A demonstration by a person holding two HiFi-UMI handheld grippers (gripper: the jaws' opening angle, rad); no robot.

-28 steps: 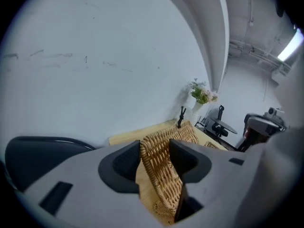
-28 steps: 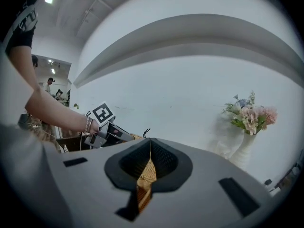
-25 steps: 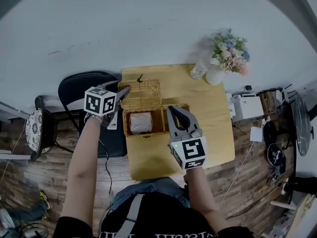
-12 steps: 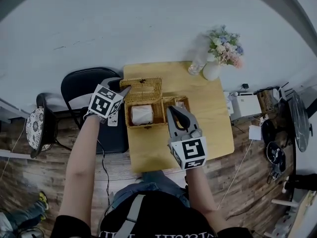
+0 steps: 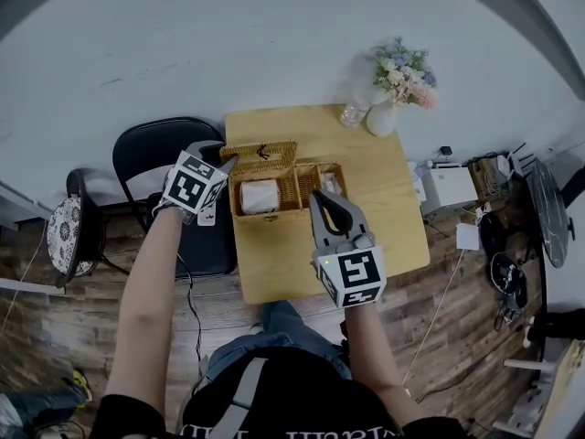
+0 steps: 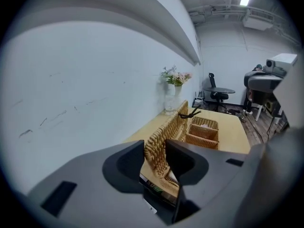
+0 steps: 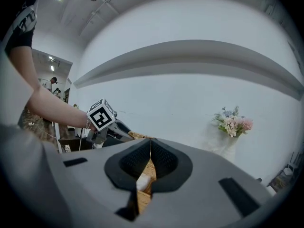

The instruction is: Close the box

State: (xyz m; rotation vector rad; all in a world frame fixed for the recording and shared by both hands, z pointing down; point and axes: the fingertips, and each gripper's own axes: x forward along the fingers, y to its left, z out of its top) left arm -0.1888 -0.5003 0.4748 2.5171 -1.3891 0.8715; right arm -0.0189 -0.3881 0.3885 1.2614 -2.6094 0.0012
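A wicker box stands on the wooden table, with a white bundle in its left compartment. Its wicker lid is hinged at the back and stands raised. My left gripper is at the lid's left end. In the left gripper view the lid runs between the jaws of the left gripper, which are closing on it with the pads against the weave. A black loop sits on the lid's top edge. My right gripper hovers at the box's front right, shut and empty.
A white vase of flowers and a clear glass stand at the table's far right corner. A black chair sits just left of the table, under my left arm. White boxes lie on the floor to the right.
The lid has swung up from lying flat behind the box to standing more upright, with the left gripper at its left end. The right gripper has hardly moved.
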